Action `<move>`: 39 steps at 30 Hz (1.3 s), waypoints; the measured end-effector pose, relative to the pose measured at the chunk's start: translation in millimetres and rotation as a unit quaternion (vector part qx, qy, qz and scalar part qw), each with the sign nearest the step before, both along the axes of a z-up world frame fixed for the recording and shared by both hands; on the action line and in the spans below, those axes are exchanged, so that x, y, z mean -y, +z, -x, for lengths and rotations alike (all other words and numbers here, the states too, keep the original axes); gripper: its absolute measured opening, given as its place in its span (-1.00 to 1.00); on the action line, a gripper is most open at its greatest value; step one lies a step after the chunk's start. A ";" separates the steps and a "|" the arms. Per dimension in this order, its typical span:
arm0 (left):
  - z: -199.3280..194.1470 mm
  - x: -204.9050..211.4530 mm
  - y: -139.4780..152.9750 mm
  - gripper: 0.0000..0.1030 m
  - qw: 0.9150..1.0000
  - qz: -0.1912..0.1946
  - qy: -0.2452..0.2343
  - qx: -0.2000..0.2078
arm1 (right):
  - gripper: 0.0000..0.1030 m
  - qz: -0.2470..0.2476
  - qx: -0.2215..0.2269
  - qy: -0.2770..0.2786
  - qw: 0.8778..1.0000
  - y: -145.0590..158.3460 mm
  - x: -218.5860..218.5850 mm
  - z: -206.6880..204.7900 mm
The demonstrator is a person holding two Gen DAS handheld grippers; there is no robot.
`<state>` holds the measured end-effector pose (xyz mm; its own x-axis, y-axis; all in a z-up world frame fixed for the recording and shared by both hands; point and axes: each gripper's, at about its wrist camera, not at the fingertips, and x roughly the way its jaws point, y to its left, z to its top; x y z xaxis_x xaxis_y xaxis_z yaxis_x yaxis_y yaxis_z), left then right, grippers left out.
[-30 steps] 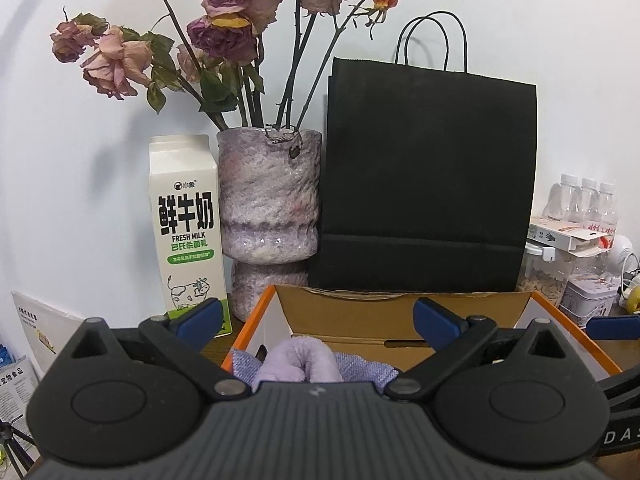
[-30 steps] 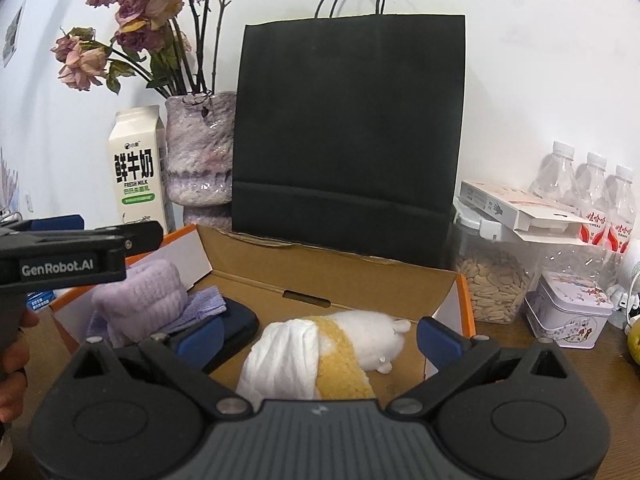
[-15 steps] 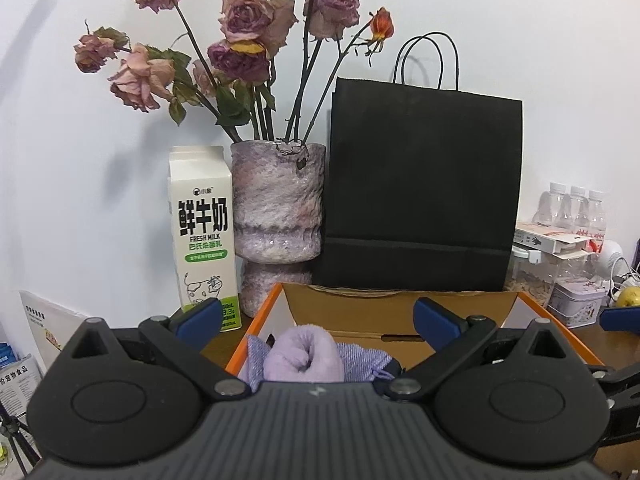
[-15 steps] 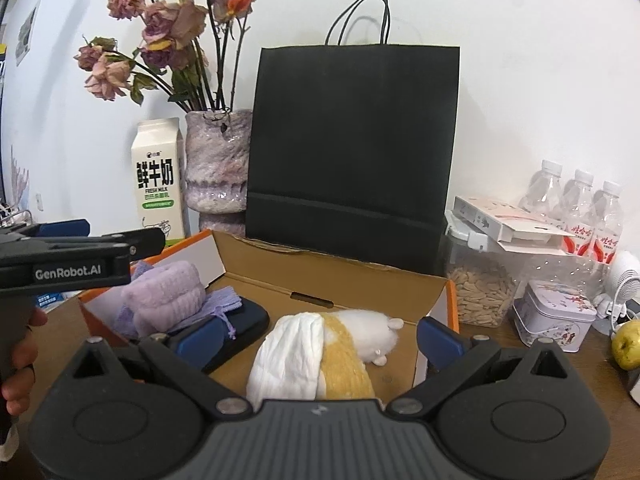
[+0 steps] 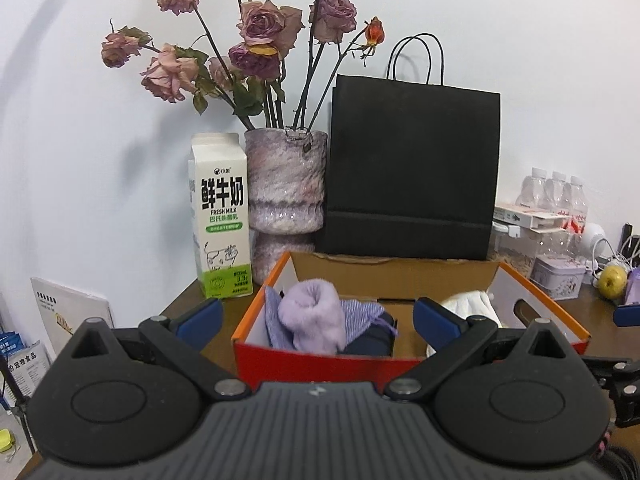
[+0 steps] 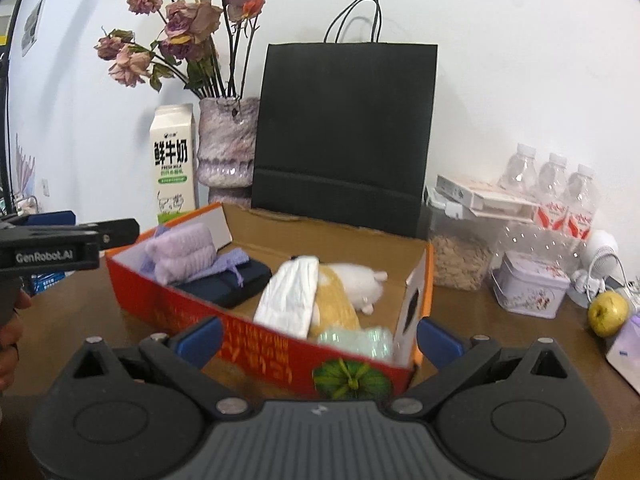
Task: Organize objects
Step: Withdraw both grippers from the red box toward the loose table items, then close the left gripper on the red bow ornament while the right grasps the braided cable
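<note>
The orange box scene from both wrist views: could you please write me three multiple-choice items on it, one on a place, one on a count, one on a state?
1. Where does the milk carton stand?
A. Inside the orange box
B. On the table, beside the vase
C. In the black bag

2. How many water bottles stand at the right?
A. One
B. Three
C. Five

3. What state is the right claw in?
A. Open, holding nothing
B. Shut on the lavender sock roll
C. Shut on the apple

Answers: 1 B, the carton is left of the vase, outside the orange box. 2 B, three caps show. 3 A, its fingers are spread with nothing between them.
</note>
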<state>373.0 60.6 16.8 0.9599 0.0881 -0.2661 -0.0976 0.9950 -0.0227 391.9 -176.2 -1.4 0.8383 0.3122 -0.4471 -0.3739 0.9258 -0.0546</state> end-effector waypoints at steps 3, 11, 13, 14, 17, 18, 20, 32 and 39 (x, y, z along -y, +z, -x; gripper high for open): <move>10.8 0.7 -2.7 1.00 1.000 0.002 -0.002 -0.005 | 1.00 0.002 -0.002 -0.003 1.000 -3.2 6.0 12.0; 43.7 6.7 -8.1 1.00 1.000 0.005 -0.008 -0.013 | 1.00 0.013 -0.013 0.000 1.000 -11.8 15.4 40.8; 52.0 9.4 -9.5 1.00 1.000 0.004 -0.013 -0.012 | 1.00 0.016 -0.012 0.001 1.000 -13.6 16.9 49.0; 56.8 11.1 -10.3 1.00 1.000 0.002 -0.014 -0.011 | 1.00 0.017 -0.012 0.001 1.000 -14.2 17.9 52.8; 66.5 15.1 -12.3 1.00 1.000 0.001 -0.017 -0.014 | 1.00 0.016 -0.013 0.001 1.000 -16.4 21.2 64.7; 70.0 16.5 -13.5 1.00 1.000 0.001 -0.018 -0.016 | 1.00 0.016 -0.014 0.002 1.000 -17.3 22.1 68.5; 76.5 18.7 -15.9 1.00 1.000 0.001 -0.020 -0.019 | 1.00 0.015 -0.016 0.002 1.000 -18.8 24.0 75.6; 104.9 28.9 -29.3 1.00 0.999 0.002 -0.034 -0.041 | 1.00 0.012 -0.032 0.003 0.999 -30.6 36.2 106.5; 112.1 38.6 -36.6 1.00 0.998 -0.006 -0.047 -0.052 | 1.00 0.012 -0.042 0.001 0.999 -37.7 40.7 117.1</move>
